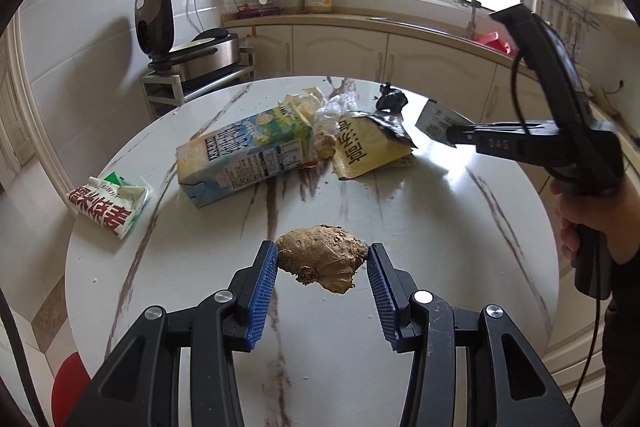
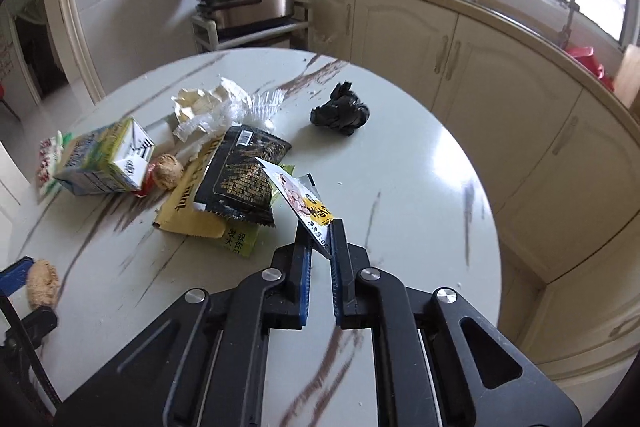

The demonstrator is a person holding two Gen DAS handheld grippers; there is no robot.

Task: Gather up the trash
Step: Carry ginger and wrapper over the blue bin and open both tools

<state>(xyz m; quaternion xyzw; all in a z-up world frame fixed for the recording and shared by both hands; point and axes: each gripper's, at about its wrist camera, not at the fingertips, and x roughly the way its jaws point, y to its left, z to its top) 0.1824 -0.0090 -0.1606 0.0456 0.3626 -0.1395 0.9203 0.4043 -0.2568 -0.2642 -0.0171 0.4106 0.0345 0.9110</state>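
Observation:
My left gripper [image 1: 322, 249] is shut on a brown ginger lump [image 1: 320, 259], which its blue pads hold just above the white marble table [image 1: 440, 227]. In the right wrist view this lump [image 2: 42, 289] shows at the far left edge. My right gripper [image 2: 321, 231] is shut on the corner of a small white-and-yellow snack wrapper [image 2: 300, 197]; the left wrist view shows that gripper [image 1: 452, 133] and wrapper [image 1: 434, 119] at the right. On the table lie a milk carton [image 1: 248, 155], a yellow packet [image 1: 368, 147], a black wrapper [image 2: 244, 179] and a crumpled black bag [image 2: 340, 111].
A red-and-green packet [image 1: 108, 205] hangs over the table's left edge. A small ginger piece [image 2: 166, 171] and clear plastic [image 2: 224, 107] lie by the carton. Cabinets [image 2: 460, 59] curve behind and to the right. A red stool [image 1: 70, 387] stands at lower left.

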